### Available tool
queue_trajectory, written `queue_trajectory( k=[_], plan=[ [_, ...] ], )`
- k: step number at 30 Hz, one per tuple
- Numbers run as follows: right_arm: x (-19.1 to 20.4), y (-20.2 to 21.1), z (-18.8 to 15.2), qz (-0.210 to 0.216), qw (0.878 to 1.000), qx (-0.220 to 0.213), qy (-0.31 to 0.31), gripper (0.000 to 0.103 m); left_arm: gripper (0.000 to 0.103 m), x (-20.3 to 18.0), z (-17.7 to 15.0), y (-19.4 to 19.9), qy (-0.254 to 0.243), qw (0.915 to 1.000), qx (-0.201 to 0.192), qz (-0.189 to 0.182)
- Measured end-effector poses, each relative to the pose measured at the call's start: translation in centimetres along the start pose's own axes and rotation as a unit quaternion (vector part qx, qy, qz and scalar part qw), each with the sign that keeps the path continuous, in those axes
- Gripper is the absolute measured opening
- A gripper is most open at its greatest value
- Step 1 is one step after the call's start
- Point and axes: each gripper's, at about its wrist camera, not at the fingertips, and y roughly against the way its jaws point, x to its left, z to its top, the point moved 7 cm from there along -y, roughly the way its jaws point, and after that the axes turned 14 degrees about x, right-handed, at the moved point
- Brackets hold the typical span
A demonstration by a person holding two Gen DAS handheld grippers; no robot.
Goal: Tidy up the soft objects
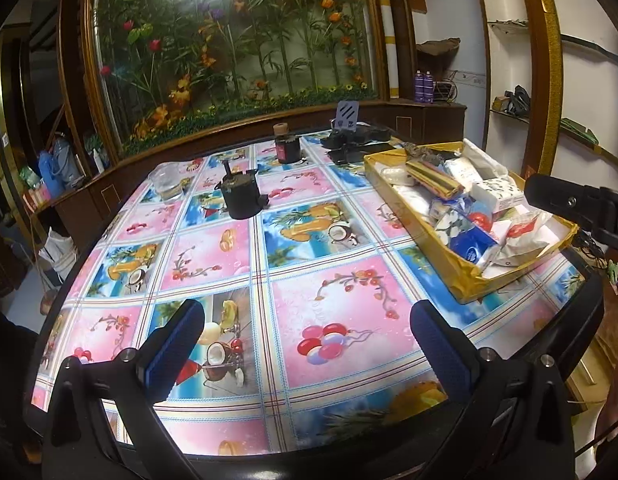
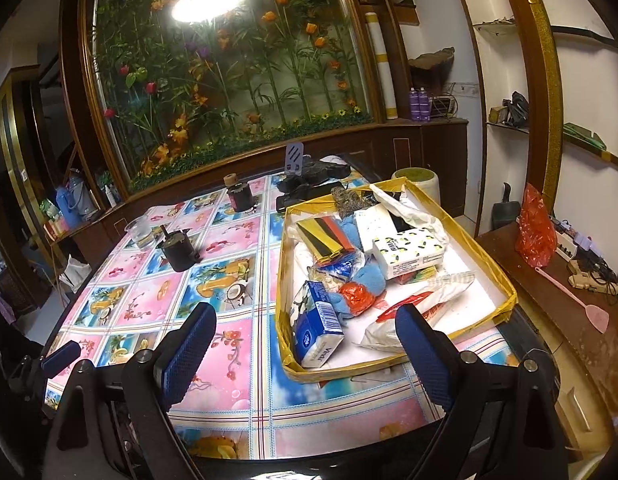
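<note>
Wide bare tablecloth (image 1: pixel 269 280) lies ahead of the left gripper (image 1: pixel 305 344), jaws spread, nothing between them. At twelve o'clock the black pot (image 1: pixel 240 196) blocks the far lane, the glass (image 1: pixel 167 186) beside it at eleven. The gold tray (image 2: pixel 287 280), heaped full, stands at one o'clock of the right gripper (image 2: pixel 305 344).

Pink-and-blue fruit-print tablecloth (image 1: pixel 269 248), gold-edged box (image 2: pixel 389 364), blue tissue pack (image 2: pixel 319 330), white lemon-print tissue pack (image 2: pixel 409 258), blue-padded right hand-held gripper (image 2: pixel 305 344)
</note>
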Motion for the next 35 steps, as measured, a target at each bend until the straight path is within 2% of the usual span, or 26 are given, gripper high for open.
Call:
queue_trajectory(
  k=[5, 19, 28, 31, 35],
  plan=[
    [-0.2, 1.0, -0.3, 0.001, 1.000, -0.007, 0.000, 0.097, 0.103, -0.9, 0.0, 0.9, -0.014, 0.9998, -0.011, 0.008],
    [-1.3, 1.2, -1.0, 0.004, 1.000, -0.004, -0.010, 0.097, 0.103, -2.3, -0.2, 1.9, -0.033, 0.9990, -0.026, 0.018],
    [-1.5, 0.2, -1.2, 0.004, 1.000, 0.006, -0.013, 0.097, 0.103, -2.6, -0.3, 1.2, -0.038, 0.9991, -0.013, 0.016],
    [-1.1, -0.3, -1.3, 0.003, 1.000, 0.010, -0.009, 0.097, 0.103, -2.2, -0.7, 0.5, -0.034, 0.9994, -0.002, -0.010],
    [-0.1, -1.7, -1.5, 0.001, 1.000, 0.024, 0.002, 0.097, 0.102, -1.0, -0.7, -0.5, -0.023, 0.9997, 0.004, -0.009]
  ],
)
